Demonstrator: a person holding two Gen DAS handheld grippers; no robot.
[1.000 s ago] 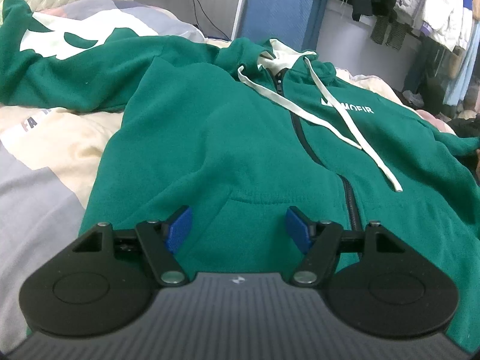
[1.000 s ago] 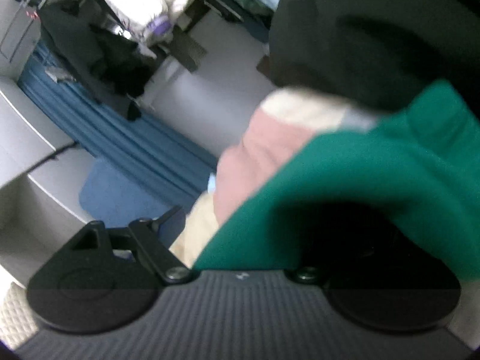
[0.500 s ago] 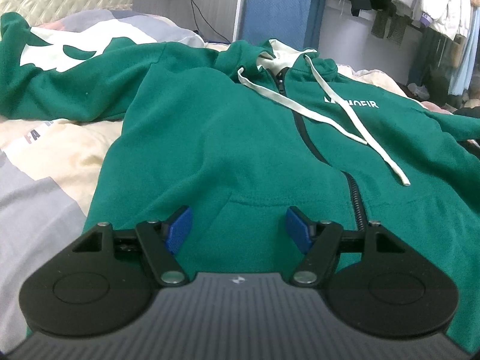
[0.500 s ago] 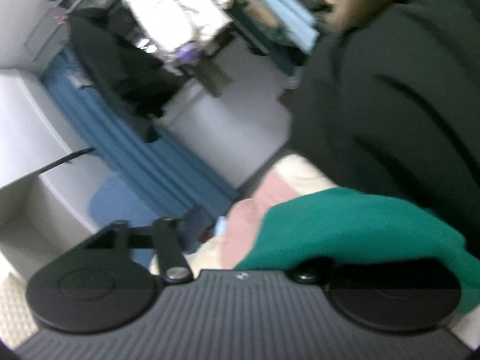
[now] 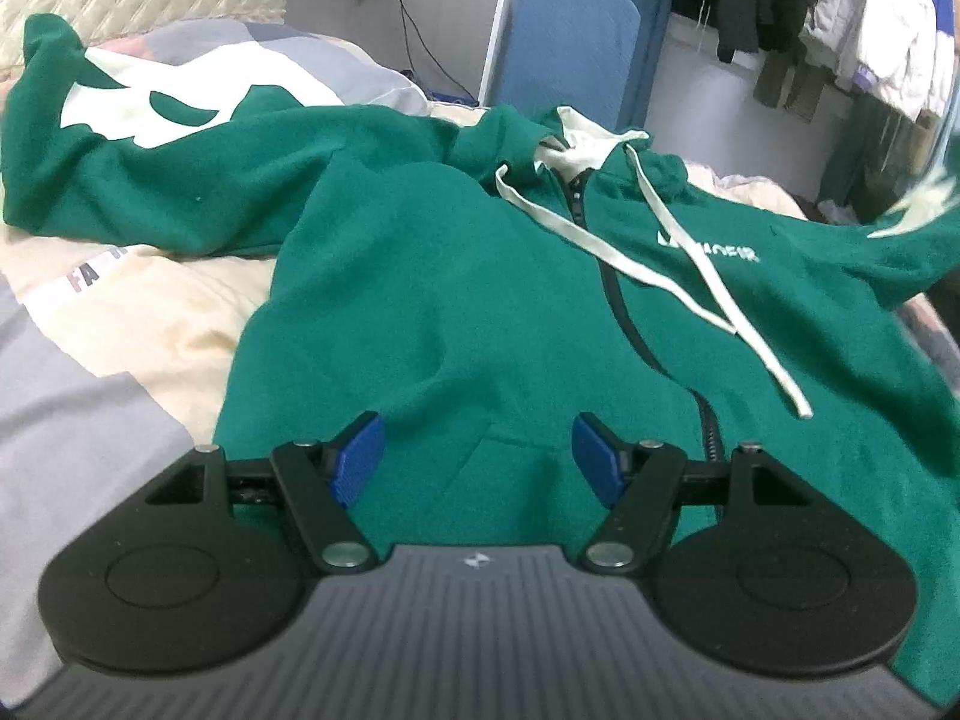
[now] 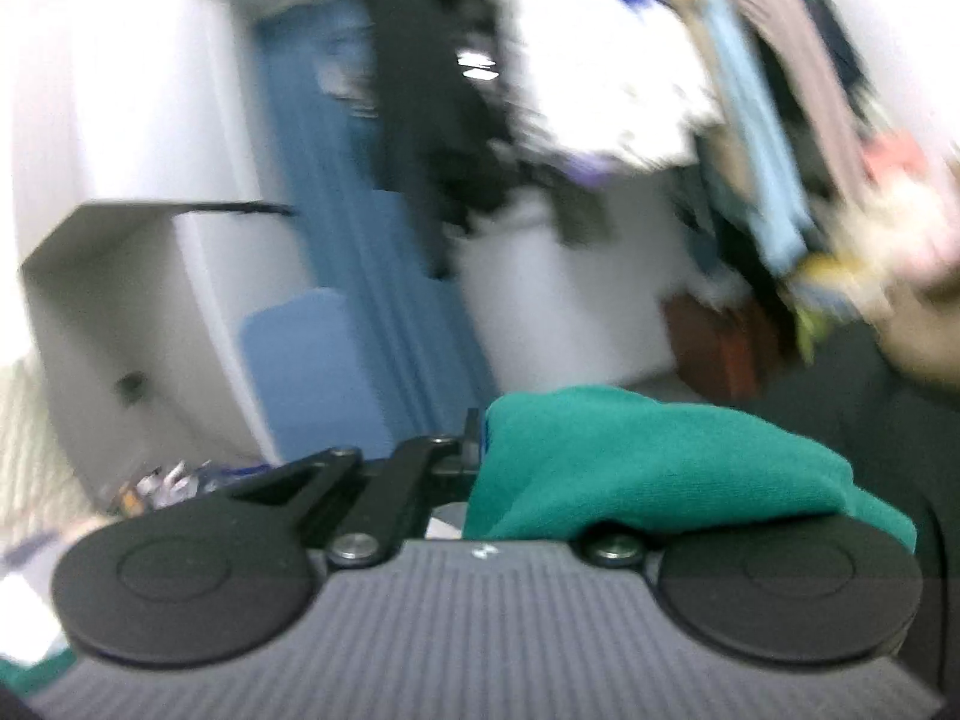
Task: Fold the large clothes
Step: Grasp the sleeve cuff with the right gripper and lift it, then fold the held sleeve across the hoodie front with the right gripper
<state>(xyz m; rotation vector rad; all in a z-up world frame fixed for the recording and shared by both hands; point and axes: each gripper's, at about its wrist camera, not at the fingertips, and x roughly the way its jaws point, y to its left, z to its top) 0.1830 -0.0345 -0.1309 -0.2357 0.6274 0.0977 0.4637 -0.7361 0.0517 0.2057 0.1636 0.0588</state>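
Note:
A large green zip hoodie (image 5: 456,300) with white drawstrings lies front up on the bed. Its left sleeve (image 5: 150,180), with a white print, stretches to the far left. Its right sleeve (image 5: 900,240) is lifted at the right edge, blurred. My left gripper (image 5: 477,459) is open and empty, low over the hoodie's pocket area. My right gripper (image 6: 480,450) is shut on green sleeve fabric (image 6: 630,462), which drapes over its right finger and hides it. It is raised and faces the room.
The bed has a patchwork cover in cream and grey (image 5: 120,324). A blue chair (image 5: 570,42) stands behind the bed, next to a white cabinet. Hanging clothes (image 5: 840,18) fill the back right. A dark-clad person (image 6: 870,408) is close on the right.
My right gripper has swung upward with the green sleeve, now facing the room. In the left wrist view the right sleeve has lifted at the right edge. My left gripper has barely moved.

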